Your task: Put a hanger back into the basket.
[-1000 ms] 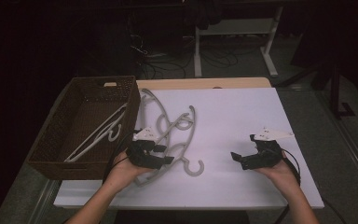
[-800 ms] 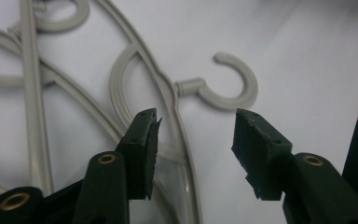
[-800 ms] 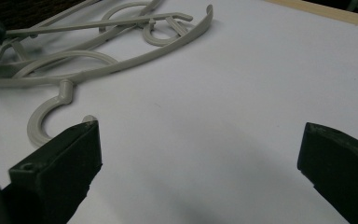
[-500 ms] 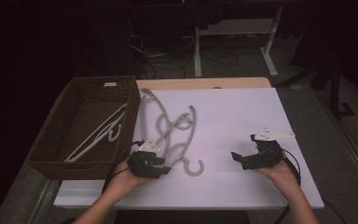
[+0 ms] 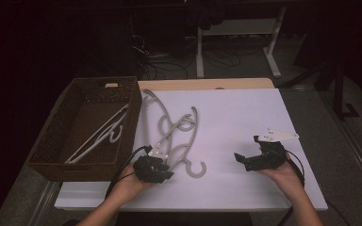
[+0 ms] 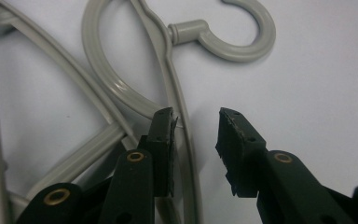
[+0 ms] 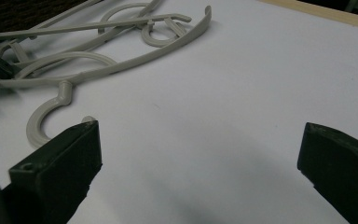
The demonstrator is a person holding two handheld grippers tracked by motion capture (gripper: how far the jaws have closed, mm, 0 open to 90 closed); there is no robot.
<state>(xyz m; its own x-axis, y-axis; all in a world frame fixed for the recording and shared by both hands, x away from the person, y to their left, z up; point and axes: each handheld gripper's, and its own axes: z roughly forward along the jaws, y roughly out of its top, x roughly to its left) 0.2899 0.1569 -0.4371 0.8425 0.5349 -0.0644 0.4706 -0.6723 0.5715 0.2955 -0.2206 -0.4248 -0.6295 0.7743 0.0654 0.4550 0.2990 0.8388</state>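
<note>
**Left gripper closing around a hanger arm**

The left gripper has just been closing its jaws; a thin arm of the grey plastic hanger runs between them, beside one pad, not yet clamped. Its lower length is hidden behind the jaws. The right gripper rests wide open, empty, on the white tabletop. Beyond, the dark wicker basket holds a white hanger.

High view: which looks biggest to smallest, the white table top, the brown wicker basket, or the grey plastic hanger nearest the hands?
1. White table top
2. Brown wicker basket
3. Grey plastic hanger nearest the hands
</note>
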